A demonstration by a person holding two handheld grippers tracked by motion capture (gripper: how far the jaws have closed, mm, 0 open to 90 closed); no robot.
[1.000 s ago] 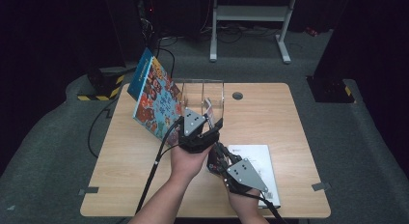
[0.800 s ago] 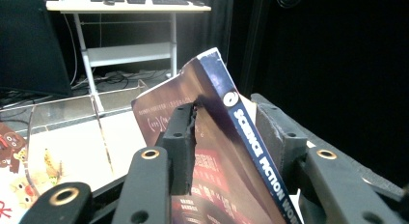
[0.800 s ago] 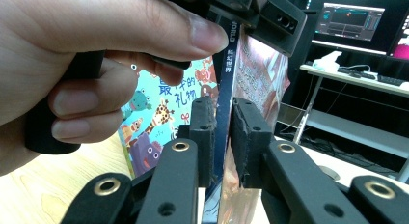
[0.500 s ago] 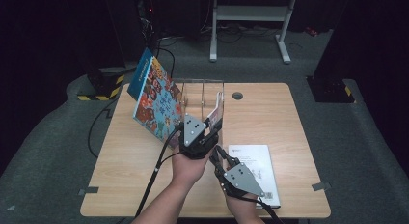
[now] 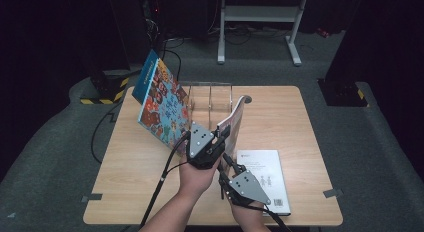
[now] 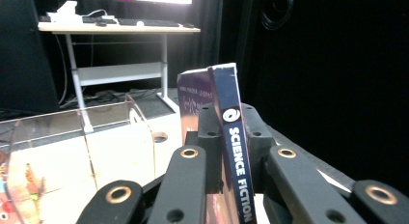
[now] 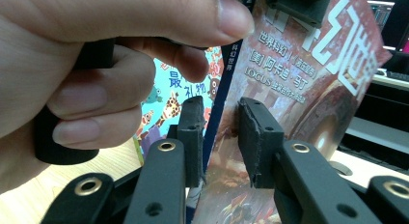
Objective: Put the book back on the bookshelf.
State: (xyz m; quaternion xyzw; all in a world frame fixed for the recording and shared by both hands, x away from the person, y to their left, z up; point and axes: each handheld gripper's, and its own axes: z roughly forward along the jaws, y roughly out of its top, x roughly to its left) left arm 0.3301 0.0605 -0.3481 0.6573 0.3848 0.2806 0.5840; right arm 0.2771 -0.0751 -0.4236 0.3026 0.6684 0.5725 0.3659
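High view: 3 books; left tool [image 5: 223,133] clamps sci-fi book [image 5: 234,123], right tool [image 5: 226,164] loosening.

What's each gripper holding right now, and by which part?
The left gripper clamps the science fiction book at its spine. The right gripper straddles its lower spine, jaws just opening.

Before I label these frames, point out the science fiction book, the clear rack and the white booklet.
Science fiction book [image 6: 235,151]: left gripper view, on its dark blue spine.
Clear rack [image 5: 210,98]: high view, on its middle divider.
White booklet [image 5: 267,179]: high view, on the middle of its cover.
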